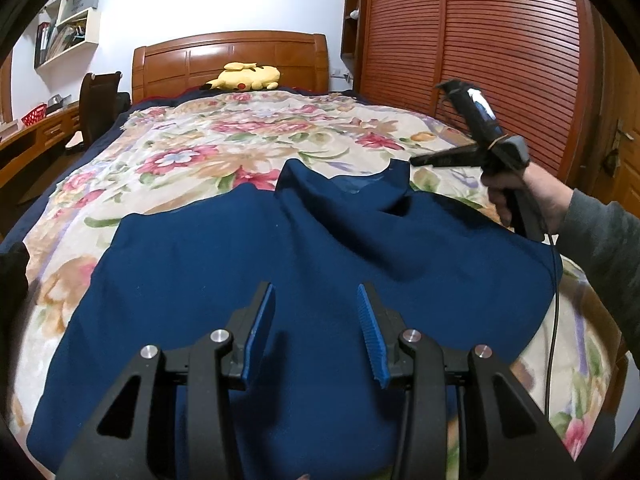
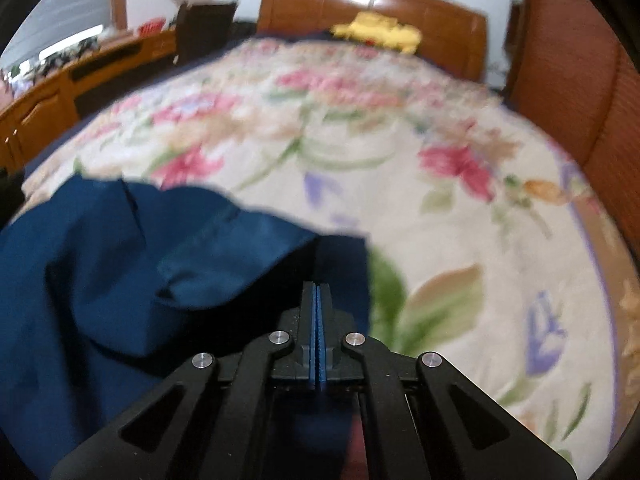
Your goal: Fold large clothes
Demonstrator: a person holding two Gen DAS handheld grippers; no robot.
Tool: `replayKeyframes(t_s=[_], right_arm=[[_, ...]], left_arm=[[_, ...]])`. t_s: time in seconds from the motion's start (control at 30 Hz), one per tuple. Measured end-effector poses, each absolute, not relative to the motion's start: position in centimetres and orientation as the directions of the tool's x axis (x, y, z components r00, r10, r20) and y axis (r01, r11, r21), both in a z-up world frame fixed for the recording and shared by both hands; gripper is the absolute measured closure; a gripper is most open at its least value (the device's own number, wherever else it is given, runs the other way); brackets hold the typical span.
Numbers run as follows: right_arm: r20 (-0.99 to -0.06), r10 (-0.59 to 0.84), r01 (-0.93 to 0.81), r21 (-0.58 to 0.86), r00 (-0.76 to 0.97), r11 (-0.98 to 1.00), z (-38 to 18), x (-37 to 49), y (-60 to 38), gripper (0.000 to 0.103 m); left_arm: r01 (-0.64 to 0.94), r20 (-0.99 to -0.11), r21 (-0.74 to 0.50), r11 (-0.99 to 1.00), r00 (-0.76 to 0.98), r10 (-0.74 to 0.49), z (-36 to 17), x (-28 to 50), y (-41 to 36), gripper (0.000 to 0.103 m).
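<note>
1. A dark blue garment (image 1: 280, 280) lies spread across the foot end of a bed, on a floral blanket (image 1: 208, 140) – its body flat, its far edge rumpled into folds toward the headboard (image 1: 230, 58).
2. The left claw (image 1: 316, 332) hovers over the middle of the garment, its blue-padded fingers (image 1: 260, 336) spread apart with only cloth below them and nothing between them.
3. The right claw (image 2: 319, 332) has its pads pressed together; its tips lie over the right-hand edge of the blue cloth, but the blurred wrist view does not show whether any fabric is caught between them.
4. From the left wrist view, the right claw's tips sit at the far right corner of the garment, near the neckline, with the person's hand (image 1: 520, 200) wrapped around the handle and a grey sleeve (image 1: 604, 248) behind it.
5. A black cable (image 1: 554, 320) hangs from that handle down past the garment's right edge.
6. At the head of the bed a yellow plush toy (image 1: 244, 76) rests against the wooden headboard – a slatted wooden wardrobe (image 1: 480, 52) stands along the bed's right side.
</note>
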State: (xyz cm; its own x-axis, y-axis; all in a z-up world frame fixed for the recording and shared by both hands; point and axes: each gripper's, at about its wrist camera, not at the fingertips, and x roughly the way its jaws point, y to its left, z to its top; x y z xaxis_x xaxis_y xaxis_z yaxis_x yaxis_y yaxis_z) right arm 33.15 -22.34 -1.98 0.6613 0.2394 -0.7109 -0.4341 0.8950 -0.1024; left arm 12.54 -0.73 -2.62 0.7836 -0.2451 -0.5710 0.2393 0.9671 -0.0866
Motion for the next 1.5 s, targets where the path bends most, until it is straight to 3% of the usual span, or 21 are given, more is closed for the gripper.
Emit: replayKeyframes(t_s=[0.17,0.23,0.27,0.3,0.43,0.47,0.57,0.73,0.87,1.0,1.07,1.1,1.13,1.2,1.3,1.37,1.5], right_arm=[[-0.721,0.171,-0.354,-0.109,0.671,0.929,-1.5,34.1,-24.0,0.103],[-0.757,0.167,-0.353,-0.088,0.631,0.932,-2.6,34.8,-24.1,0.081],[-0.775,0.166,-0.353,-0.079,0.61,0.932,-3.2,35.0,-24.0,0.055],[-0.794,0.175,-0.358,-0.057,0.582,0.932,-3.9,35.2,-24.0,0.045],[-0.833,0.172,-0.368,-0.041,0.526,0.929,-6.0,35.8,-23.6,0.045],[-0.839,0.198,-0.377,-0.01,0.507,0.926,-6.4,35.9,-23.6,0.053],[-0.839,0.259,-0.428,0.035,0.478,0.903,-6.5,35.5,-23.3,0.099],[-0.807,0.272,-0.476,-0.013,0.524,0.879,-5.0,33.8,-22.9,0.101],[-0.708,0.263,-0.409,-0.04,0.656,0.912,-1.4,32.3,-24.5,0.103],[-0.715,0.079,-0.207,-0.093,0.695,0.974,-0.7,33.0,-27.5,0.103],[-0.735,-0.089,-0.103,-0.211,0.672,0.972,-2.1,33.7,-28.4,0.103],[-0.722,-0.142,-0.065,-0.251,0.677,0.966,-2.4,33.7,-28.7,0.097],[-0.724,-0.138,-0.056,-0.236,0.676,0.97,-2.4,33.8,-29.1,0.095],[-0.732,-0.091,-0.074,-0.189,0.676,0.979,-2.4,33.9,-29.4,0.074],[-0.717,-0.01,-0.134,-0.145,0.697,0.98,-1.8,33.4,-28.4,0.057],[-0.716,0.025,-0.169,-0.13,0.698,0.977,-1.6,33.4,-27.2,0.051],[-0.722,0.08,-0.232,-0.113,0.687,0.966,-1.7,33.7,-25.0,0.051]], left_arm=[[0.235,-0.573,-0.088,0.968,0.783,-0.242,-2.7,12.6,-0.5,0.062],[0.237,-0.576,-0.085,0.968,0.781,-0.242,-2.7,12.7,-0.6,0.062],[0.238,-0.578,-0.083,0.968,0.78,-0.241,-2.8,12.7,-0.7,0.062],[0.238,-0.579,-0.081,0.968,0.779,-0.24,-2.8,12.7,-0.7,0.062],[0.236,-0.587,-0.077,0.969,0.775,-0.236,-3.0,12.8,-0.6,0.062],[0.235,-0.589,-0.077,0.969,0.773,-0.235,-3.0,12.9,-0.6,0.062],[0.236,-0.594,-0.078,0.969,0.769,-0.235,-3.2,12.9,-0.5,0.062],[0.239,-0.593,-0.08,0.968,0.769,-0.239,-3.1,12.9,-0.5,0.062],[0.238,-0.597,-0.074,0.968,0.767,-0.234,-3.2,12.9,-0.5,0.062],[0.229,-0.601,-0.075,0.971,0.767,-0.227,-3.3,13.0,-0.2,0.062],[0.226,-0.598,-0.075,0.971,0.769,-0.225,-3.2,12.9,-0.1,0.062],[0.225,-0.597,-0.074,0.972,0.77,-0.224,-3.2,12.8,-0.1,0.062],[0.225,-0.596,-0.073,0.972,0.771,-0.223,-3.1,12.8,-0.1,0.061],[0.226,-0.595,-0.068,0.972,0.773,-0.221,-3.1,12.7,0.0,0.061],[0.223,-0.594,-0.067,0.973,0.774,-0.218,-3.0,12.7,0.1,0.061],[0.219,-0.593,-0.069,0.973,0.776,-0.217,-3.0,12.6,0.2,0.061],[0.217,-0.587,-0.067,0.974,0.781,-0.214,-2.8,12.2,0.4,0.061]])
